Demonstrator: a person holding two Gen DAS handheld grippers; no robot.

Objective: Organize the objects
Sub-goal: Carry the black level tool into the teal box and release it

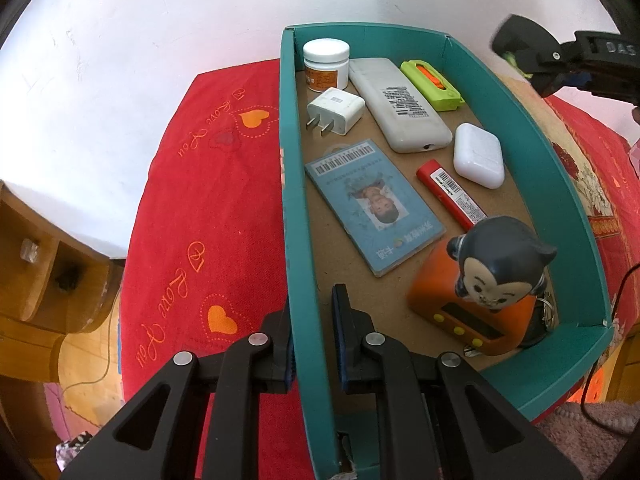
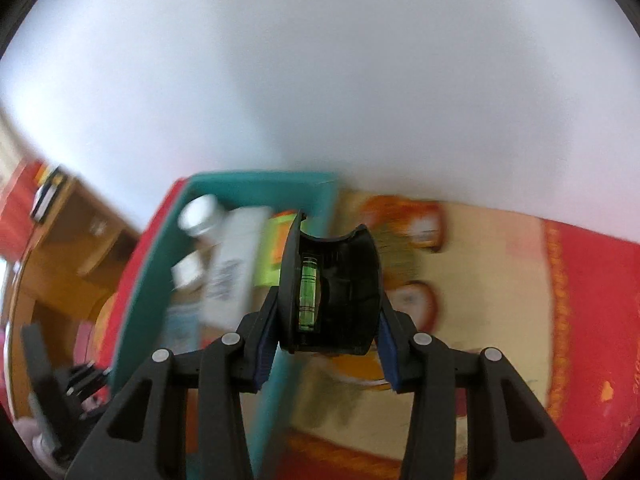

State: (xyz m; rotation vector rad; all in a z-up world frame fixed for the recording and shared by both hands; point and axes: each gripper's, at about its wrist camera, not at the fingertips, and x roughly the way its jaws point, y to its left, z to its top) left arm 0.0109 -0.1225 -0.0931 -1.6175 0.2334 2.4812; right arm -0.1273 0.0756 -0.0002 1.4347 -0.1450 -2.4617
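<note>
Left wrist view: my left gripper [image 1: 311,326] clamps the teal box [image 1: 536,152] wall, with free floor inside. My right gripper [image 2: 329,322] holds a black level tool [image 2: 344,292] with a green vial.

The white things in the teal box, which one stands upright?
The round white plastic jar with the orange label, in the far corner; the plug adapter, remote control and rounded case lie flat.

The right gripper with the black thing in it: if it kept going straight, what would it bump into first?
Probably the teal box: its near wall lies right ahead of the right gripper and the black level tool it holds. The picture is blurred, so depth is uncertain.
</note>
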